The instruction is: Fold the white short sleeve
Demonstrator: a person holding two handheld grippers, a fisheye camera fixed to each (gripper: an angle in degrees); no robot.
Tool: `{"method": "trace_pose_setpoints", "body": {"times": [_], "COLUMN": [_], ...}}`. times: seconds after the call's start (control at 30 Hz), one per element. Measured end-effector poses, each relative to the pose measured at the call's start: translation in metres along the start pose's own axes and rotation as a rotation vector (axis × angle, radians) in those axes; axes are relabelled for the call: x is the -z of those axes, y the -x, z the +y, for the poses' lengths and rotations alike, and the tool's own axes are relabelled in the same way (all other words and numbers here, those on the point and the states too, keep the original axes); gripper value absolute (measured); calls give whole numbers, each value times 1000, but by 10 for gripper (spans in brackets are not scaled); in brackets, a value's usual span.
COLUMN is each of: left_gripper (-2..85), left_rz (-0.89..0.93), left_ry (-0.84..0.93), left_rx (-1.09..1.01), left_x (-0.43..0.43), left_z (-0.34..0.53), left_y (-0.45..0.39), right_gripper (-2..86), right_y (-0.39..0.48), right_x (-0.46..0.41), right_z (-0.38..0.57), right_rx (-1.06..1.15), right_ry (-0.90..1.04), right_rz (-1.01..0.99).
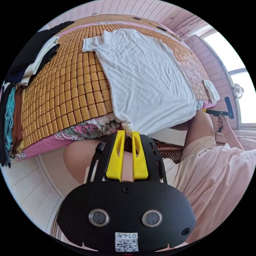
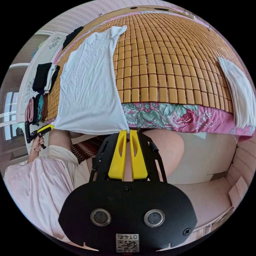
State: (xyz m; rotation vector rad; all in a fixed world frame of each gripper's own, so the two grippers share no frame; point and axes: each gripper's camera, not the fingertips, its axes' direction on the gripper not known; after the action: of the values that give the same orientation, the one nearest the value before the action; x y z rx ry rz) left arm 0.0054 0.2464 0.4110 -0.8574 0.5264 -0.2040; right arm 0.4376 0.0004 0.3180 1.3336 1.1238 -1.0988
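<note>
The white short-sleeve shirt point(image 1: 141, 77) lies spread flat on a bamboo mat point(image 1: 69, 88) on the bed, collar at the far end and hem hanging over the near edge. My left gripper point(image 1: 129, 132) is shut on one hem corner, with cloth bunched between its yellow jaws. At the other hem corner sits my right gripper point(image 1: 207, 110), held in a hand. In the right gripper view, the right gripper point(image 2: 128, 131) is shut on its corner of the shirt point(image 2: 90, 88), and the left gripper point(image 2: 50, 127) holds the far corner.
Folded dark and white clothes point(image 1: 37, 58) and a stack of coloured ones point(image 1: 10, 117) lie along one side of the mat. A folded white cloth point(image 2: 237, 90) lies on the opposite side. A floral sheet point(image 2: 165, 114) edges the bed, and the person's legs press against it.
</note>
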Motion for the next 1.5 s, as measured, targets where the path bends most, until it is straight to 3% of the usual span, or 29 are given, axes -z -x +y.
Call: {"method": "trace_pose_setpoints", "body": {"times": [0.2,0.37,0.57,0.83,1.13,1.33,1.5], "left_gripper": [56,52,40,-5,49,1,-8], "left_rz": [-154,-92,-20,73,-3,34,159], "left_ry": [-37,-141,-201,-257,-93,-31,-158], "left_rx": [-14,-8,-163,-528,-573,-601,-574], "left_x": [22,31,20,6,-99,-122,-66], "left_z": [-24,-81,-203,-417,-573,-590,-546], "left_y": [37,71,72,-17,-101,-85,-27], "right_gripper": [64,77,83,78,76,75,72], "right_y": [-7,-14,-54,-105,-146,-178,-194], "right_x": [25,28,7,-1,-13,-29,-31], "right_z": [-37,-156,-279,-228,-149,-136,-134], "right_rx": [93,151,66,-25,-17,-48,-42], "right_ry": [-113,-232,-302,-380,-396,-412,-435], "right_rz": [145,136,6,-81,-81,-110,-167]}}
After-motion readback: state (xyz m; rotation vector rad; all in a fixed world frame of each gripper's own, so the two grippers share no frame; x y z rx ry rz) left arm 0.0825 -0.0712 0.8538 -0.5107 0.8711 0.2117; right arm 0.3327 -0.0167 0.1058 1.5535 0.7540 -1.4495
